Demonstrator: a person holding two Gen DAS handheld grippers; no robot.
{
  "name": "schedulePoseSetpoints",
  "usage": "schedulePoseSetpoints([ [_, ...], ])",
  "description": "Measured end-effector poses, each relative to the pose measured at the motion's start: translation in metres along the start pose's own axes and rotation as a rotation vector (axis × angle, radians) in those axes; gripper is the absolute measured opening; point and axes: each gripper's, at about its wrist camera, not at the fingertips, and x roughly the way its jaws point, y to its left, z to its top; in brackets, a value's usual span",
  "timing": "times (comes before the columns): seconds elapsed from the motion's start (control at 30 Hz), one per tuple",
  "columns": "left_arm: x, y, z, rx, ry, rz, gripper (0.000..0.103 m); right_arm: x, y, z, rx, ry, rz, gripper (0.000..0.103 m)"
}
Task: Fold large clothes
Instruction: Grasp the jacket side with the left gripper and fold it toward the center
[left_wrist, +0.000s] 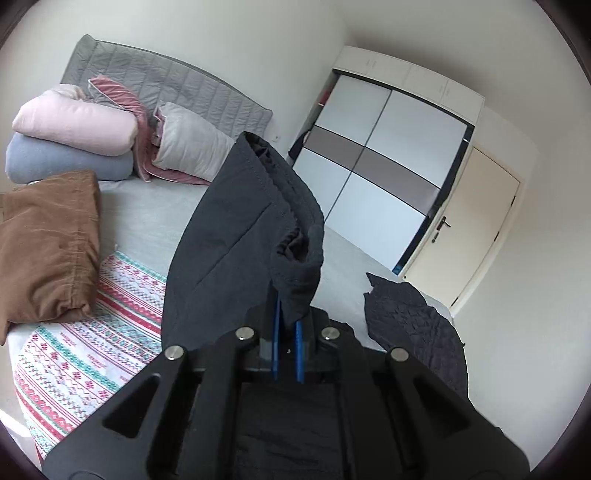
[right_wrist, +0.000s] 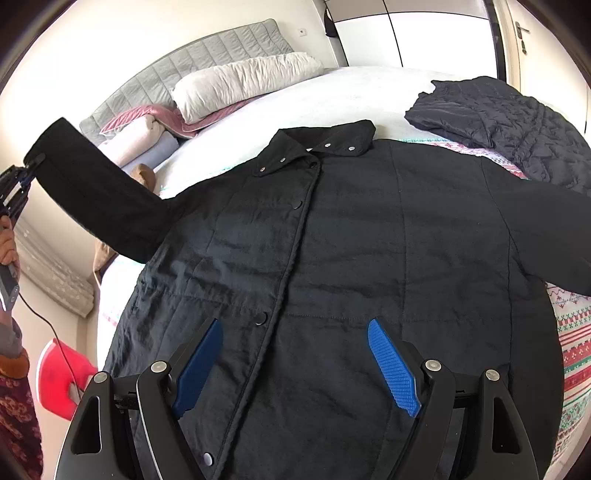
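A large black quilted jacket (right_wrist: 332, 258) lies front-up on the bed, collar toward the headboard, snaps down the middle. My left gripper (left_wrist: 288, 306) is shut on the cuff of the jacket's sleeve (left_wrist: 236, 221) and holds it lifted above the bed; in the right wrist view that sleeve (right_wrist: 92, 192) stretches out to the left, with the left gripper (right_wrist: 26, 173) at its end. My right gripper (right_wrist: 295, 332) is open and empty, hovering over the jacket's lower front. The other sleeve (right_wrist: 554, 229) lies out to the right.
A second dark quilted garment (right_wrist: 498, 114) lies at the bed's far right corner. A folded brown garment (left_wrist: 48, 243) and stacked pillows and blankets (left_wrist: 74, 129) sit near the grey headboard (left_wrist: 166, 81). A patterned sheet (left_wrist: 74, 350) covers the bed. A wardrobe (left_wrist: 388, 147) and door (left_wrist: 480, 221) stand beyond.
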Motion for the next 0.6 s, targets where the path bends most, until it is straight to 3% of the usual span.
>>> schedulePoseSetpoints([
  [0.3, 0.085, -0.092, -0.089, 0.092, 0.243, -0.107, 0.011, -0.004, -0.034, 0.002, 0.103, -0.024, 0.021, 0.082],
  [0.37, 0.103, -0.102, -0.117, 0.103, 0.315, -0.125, 0.017, -0.005, -0.042, 0.003, 0.127, -0.029, 0.023, 0.082],
  [0.43, 0.117, -0.109, -0.146, 0.112, 0.4, -0.149, 0.044, -0.006, -0.049, 0.004, 0.152, -0.036, 0.025, 0.082],
  [0.5, 0.124, -0.112, -0.17, 0.103, 0.482, -0.183, 0.058, -0.006, -0.058, 0.004, 0.178, -0.04, 0.026, 0.082],
  [0.6, 0.111, -0.114, -0.186, 0.148, 0.514, -0.211, 0.059, -0.008, -0.069, 0.002, 0.212, -0.034, 0.023, 0.082],
])
